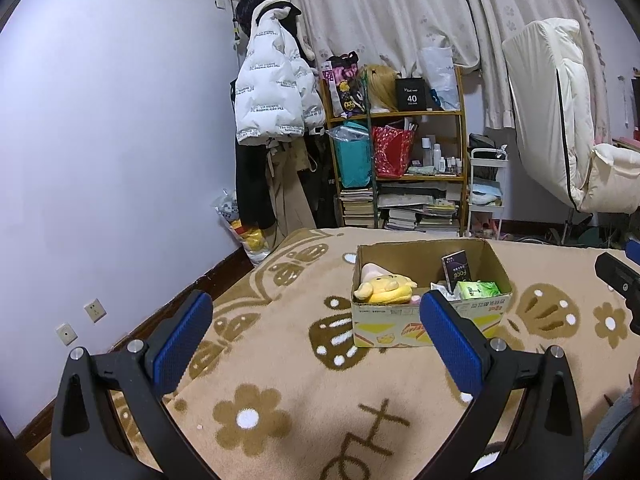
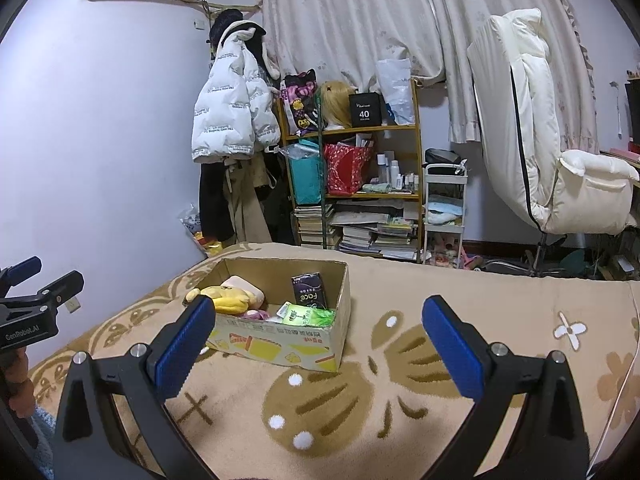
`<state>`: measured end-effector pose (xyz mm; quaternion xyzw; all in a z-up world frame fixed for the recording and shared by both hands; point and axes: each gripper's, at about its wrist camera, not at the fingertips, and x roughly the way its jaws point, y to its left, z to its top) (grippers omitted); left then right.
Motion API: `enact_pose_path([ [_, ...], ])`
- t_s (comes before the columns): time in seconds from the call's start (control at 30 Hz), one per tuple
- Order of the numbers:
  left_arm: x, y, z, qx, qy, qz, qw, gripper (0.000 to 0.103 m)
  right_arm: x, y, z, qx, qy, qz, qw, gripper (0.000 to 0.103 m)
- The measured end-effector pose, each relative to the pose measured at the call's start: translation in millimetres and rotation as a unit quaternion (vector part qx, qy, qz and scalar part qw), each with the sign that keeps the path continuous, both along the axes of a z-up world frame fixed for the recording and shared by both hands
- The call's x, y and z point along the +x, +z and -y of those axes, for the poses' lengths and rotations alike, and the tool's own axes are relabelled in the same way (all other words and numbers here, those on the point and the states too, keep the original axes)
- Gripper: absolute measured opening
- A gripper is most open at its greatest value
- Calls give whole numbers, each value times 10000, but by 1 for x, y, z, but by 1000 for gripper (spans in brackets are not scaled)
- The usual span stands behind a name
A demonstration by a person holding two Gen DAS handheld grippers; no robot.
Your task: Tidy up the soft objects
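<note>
A cardboard box (image 1: 428, 326) stands on the beige patterned blanket (image 1: 280, 380). Inside lie a yellow plush toy (image 1: 384, 288), a pink plush behind it, a dark tissue pack (image 1: 456, 270) and a green tissue pack (image 1: 478, 291). My left gripper (image 1: 316, 332) is open and empty, held above the blanket just in front of the box. In the right wrist view the box (image 2: 280, 344) sits ahead to the left, with the yellow plush (image 2: 230, 298) and green pack (image 2: 306, 315) inside. My right gripper (image 2: 316, 336) is open and empty, to the right of the box.
A shelf (image 1: 400, 152) with bags and books stands behind the bed. A white jacket (image 1: 272, 96) hangs on the wall. A white chair (image 2: 548, 152) is at the right. The left gripper shows at the left edge of the right wrist view (image 2: 28, 304).
</note>
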<state>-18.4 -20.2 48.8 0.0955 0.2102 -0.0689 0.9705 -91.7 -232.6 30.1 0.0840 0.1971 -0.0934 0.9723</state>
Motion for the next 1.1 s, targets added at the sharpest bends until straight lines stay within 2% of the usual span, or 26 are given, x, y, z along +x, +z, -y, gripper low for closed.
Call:
enact_pose_path([
  [1.1,-5,-4,5,134,-130,16,9998,102,3,-6,2,15,-10,-32,10000,103],
])
